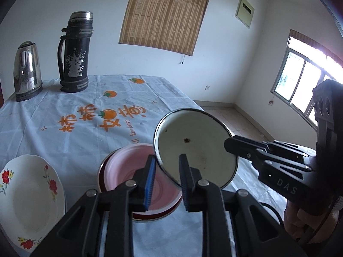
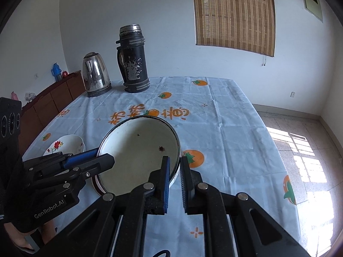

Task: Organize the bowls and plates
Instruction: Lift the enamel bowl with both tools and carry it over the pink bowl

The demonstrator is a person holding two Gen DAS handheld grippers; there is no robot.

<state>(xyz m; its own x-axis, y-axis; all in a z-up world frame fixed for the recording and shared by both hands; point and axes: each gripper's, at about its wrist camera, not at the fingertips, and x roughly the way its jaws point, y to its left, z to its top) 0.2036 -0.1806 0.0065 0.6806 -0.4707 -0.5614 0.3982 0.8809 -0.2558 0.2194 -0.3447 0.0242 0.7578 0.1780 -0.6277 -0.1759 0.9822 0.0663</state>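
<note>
Enamel bowl held aloft by two grippers

Left wrist: the left gripper (image 1: 167,180) clamps the rim of a round, cream enamel bowl (image 1: 193,147), speckled with dark chips, tilted above a pink bowl (image 1: 137,167) on the tablecloth (image 1: 64,115).
Right wrist: the right gripper (image 2: 174,182) pinches the opposite rim; a floral plate (image 2: 66,144) lies behind.

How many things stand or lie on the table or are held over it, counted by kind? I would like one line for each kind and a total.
Bowls: 2, the enamel bowl held by both grippers, and the pink bowl below it
Plates: 1, the flowered plate
Kettles: 1, the kettle
Flasks: 1, the flask
Total: 5
</note>
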